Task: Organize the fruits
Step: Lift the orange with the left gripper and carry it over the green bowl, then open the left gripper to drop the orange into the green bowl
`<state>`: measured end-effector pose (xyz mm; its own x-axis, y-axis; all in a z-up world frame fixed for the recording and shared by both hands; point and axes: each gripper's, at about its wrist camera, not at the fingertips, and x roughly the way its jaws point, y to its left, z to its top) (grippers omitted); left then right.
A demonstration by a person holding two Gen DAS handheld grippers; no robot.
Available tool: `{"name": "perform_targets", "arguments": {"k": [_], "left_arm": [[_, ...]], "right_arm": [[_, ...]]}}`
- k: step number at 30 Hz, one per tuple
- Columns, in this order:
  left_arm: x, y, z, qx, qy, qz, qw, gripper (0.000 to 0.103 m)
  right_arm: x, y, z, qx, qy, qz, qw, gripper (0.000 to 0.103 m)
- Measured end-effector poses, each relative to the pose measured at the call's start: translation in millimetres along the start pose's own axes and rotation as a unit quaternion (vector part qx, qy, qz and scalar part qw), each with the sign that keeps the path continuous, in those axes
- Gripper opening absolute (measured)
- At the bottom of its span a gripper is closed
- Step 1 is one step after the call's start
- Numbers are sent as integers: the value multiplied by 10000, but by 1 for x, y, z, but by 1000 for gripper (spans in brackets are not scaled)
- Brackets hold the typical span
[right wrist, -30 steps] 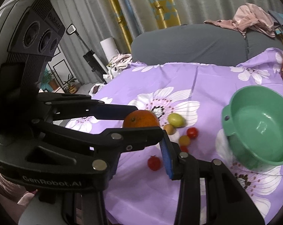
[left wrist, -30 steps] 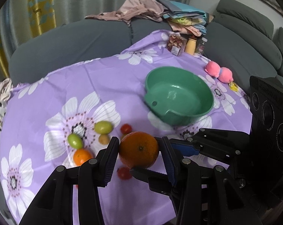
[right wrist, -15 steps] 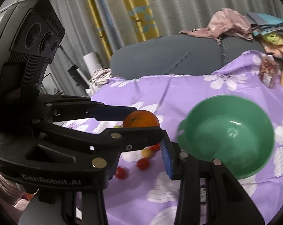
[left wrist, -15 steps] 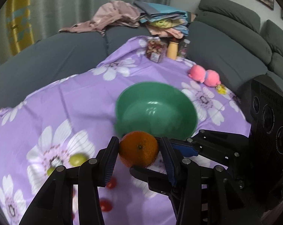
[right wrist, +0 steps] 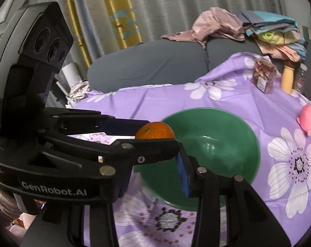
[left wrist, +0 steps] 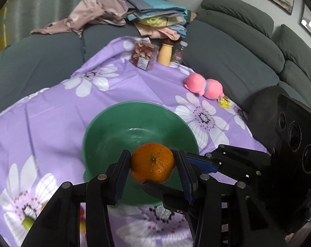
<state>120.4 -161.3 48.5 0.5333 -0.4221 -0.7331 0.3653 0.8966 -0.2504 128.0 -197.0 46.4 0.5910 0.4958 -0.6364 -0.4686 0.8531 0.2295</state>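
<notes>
My left gripper (left wrist: 152, 165) is shut on an orange (left wrist: 152, 162) and holds it above the near rim of the green bowl (left wrist: 114, 131). In the right wrist view the same orange (right wrist: 154, 131) sits at the tip of the left gripper's fingers (right wrist: 122, 126), over the left edge of the green bowl (right wrist: 227, 135). My right gripper (right wrist: 153, 170) is open and holds nothing, just behind and below the left one. A green fruit (left wrist: 27, 223) peeks out at the lower left, mostly hidden by my left gripper.
The purple flowered cloth (left wrist: 52, 111) covers the table. A snack box (left wrist: 144, 55), a tan bottle (left wrist: 165, 54) and a pink plush toy (left wrist: 203, 84) stand at the far side. Grey sofas with piled clothes (left wrist: 147, 20) surround the table.
My left gripper has carried the orange rightward from the fruit pile to above the bowl's near rim. The right gripper moved along with it. The loose fruits have slid out of view.
</notes>
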Motion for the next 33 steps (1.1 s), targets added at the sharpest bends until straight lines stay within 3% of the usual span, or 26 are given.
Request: {"name": "perform_targets", "arguments": {"k": [11, 22, 26, 28, 31, 33], "left_arm": [[36, 32, -14, -478, 488, -255, 9973, 46], [43, 29, -17, -454, 622, -214, 9968, 46], [33, 30, -18, -479, 520, -87, 9975, 69], [26, 31, -19, -493, 441, -86, 9978, 70], [13, 33, -22, -495, 329, 5, 9982, 70], [0, 35, -27, -487, 239, 129, 9984, 82]], "right_arm": [[40, -11, -18, 252, 611, -116, 9977, 41], [40, -14, -27, 364, 682, -130, 9969, 43], [33, -13, -27, 446, 584, -101, 9972, 49], [28, -10, -27, 448, 514, -112, 9976, 57], [19, 1, -28, 360, 449, -163, 9982, 60], [13, 9, -30, 276, 412, -192, 9986, 66]]}}
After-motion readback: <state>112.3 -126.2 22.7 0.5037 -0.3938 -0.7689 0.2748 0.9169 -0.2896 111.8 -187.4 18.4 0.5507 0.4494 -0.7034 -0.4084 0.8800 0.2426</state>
